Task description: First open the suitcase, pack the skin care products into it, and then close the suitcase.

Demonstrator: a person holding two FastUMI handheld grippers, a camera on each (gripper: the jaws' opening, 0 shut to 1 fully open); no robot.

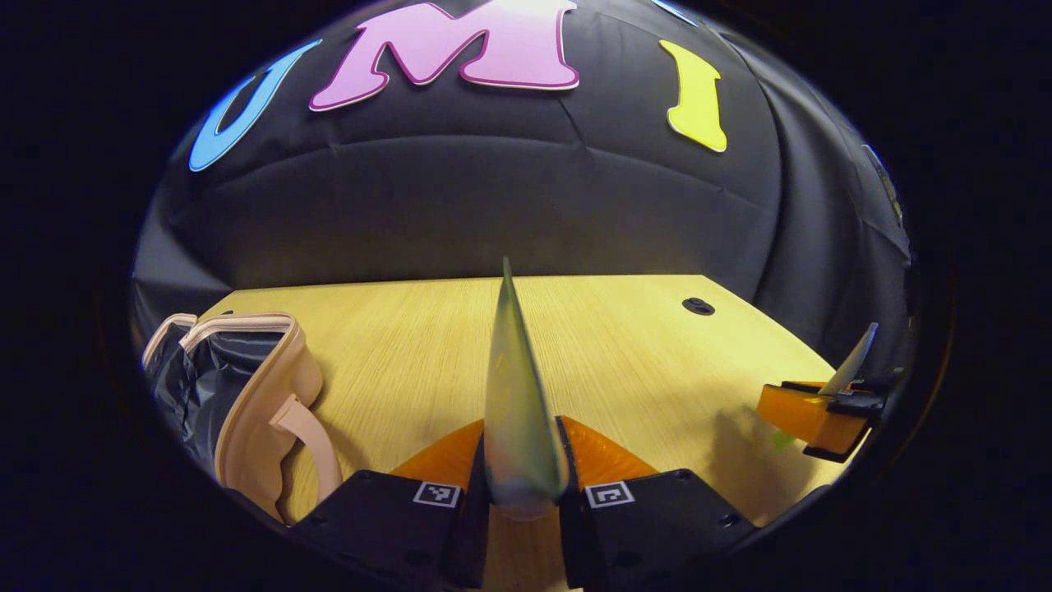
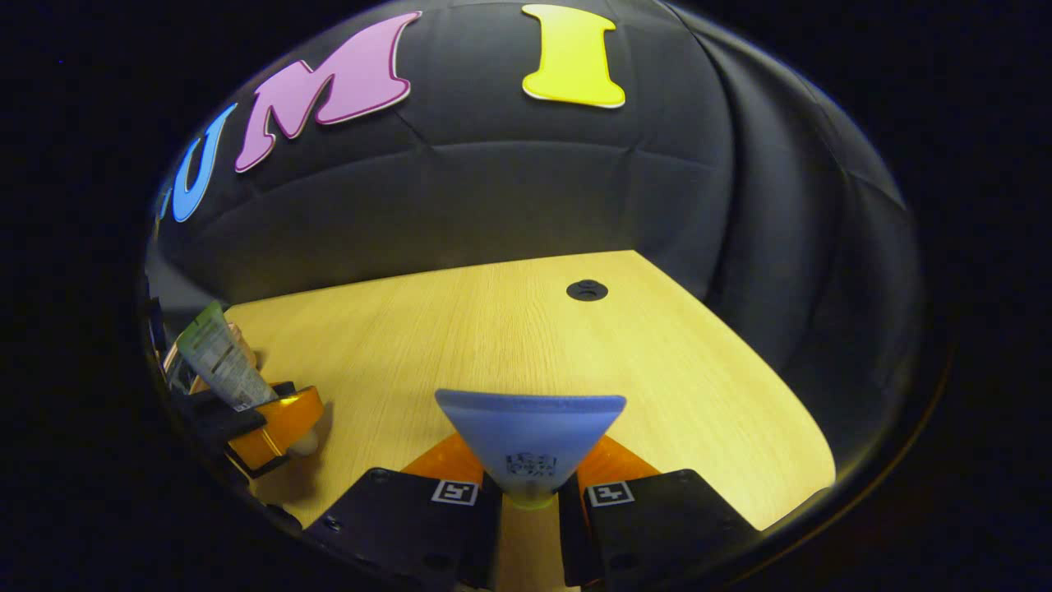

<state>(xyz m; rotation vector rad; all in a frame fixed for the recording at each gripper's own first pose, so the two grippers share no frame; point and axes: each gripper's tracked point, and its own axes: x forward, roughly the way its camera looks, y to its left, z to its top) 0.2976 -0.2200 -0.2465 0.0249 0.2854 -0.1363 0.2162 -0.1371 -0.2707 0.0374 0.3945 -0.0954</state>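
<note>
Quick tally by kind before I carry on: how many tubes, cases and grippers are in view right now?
Tubes: 2, a green tube in the left gripper and a blue tube in the right gripper
Suitcases: 1, the open beige suitcase on the wooden table
Grippers: 2
Total: 5

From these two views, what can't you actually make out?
- Suitcase, left gripper view: the edge cuts it off, so its contents stay unseen.
- Green tube, left gripper view: edge-on, face hidden; print too small in right gripper view.
- Blue tube, right gripper view: lower end hidden between the right gripper's fingers.
</note>
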